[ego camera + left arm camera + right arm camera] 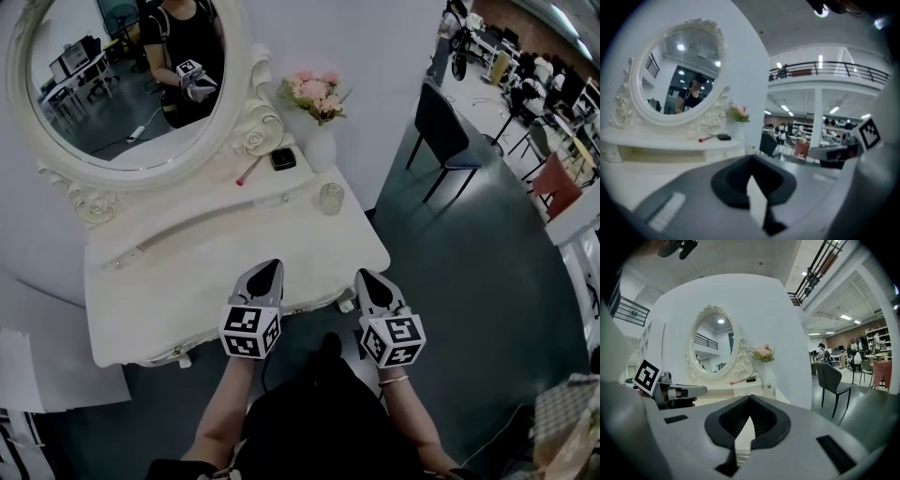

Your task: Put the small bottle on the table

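Note:
The small clear glass bottle [330, 198] stands upright on the white dressing table [187, 281], near its right side below the vase; the right gripper view shows the bottle [768, 387] far ahead. My left gripper [270, 268] hovers over the table's front edge, shut and holding nothing, its tips meeting [751, 160]. My right gripper [365, 277] is level with it just off the front right corner, its jaws also closed on nothing [750, 397]. Both point toward the mirror, well short of the bottle. The left gripper [677, 392] also shows at the left of the right gripper view.
A large oval mirror [122, 84] in a carved white frame stands at the table's back. Beside it are a white vase of pink flowers [317, 98], a black case [282, 158] and a red pen [249, 172]. A dark chair [442, 131] stands to the right on the floor.

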Motion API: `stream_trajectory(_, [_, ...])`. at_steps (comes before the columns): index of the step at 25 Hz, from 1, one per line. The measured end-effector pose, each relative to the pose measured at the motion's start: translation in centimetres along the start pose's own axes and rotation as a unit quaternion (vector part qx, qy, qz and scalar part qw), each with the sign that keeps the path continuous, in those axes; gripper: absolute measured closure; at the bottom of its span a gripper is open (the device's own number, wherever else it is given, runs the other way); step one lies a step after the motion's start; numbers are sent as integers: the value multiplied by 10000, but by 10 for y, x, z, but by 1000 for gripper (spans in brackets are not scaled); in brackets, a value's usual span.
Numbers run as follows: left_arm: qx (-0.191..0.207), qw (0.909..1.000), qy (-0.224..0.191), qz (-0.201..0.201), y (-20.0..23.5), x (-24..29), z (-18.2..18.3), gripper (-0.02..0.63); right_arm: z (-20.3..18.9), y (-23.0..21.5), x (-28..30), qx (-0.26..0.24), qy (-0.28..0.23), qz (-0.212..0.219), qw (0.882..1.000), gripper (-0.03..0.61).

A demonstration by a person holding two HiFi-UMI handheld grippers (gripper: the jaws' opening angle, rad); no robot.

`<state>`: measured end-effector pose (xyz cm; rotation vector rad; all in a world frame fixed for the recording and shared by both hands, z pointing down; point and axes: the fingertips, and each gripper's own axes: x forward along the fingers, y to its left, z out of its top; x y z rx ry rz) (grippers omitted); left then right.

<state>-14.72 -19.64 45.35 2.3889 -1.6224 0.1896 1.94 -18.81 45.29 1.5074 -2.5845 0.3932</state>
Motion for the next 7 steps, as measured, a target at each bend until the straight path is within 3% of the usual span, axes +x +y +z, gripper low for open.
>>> stream_trajectory(7, [-69,9999,-29,-80,-5,1,2,607,1,-1,1,-14,11,-38,10000,575])
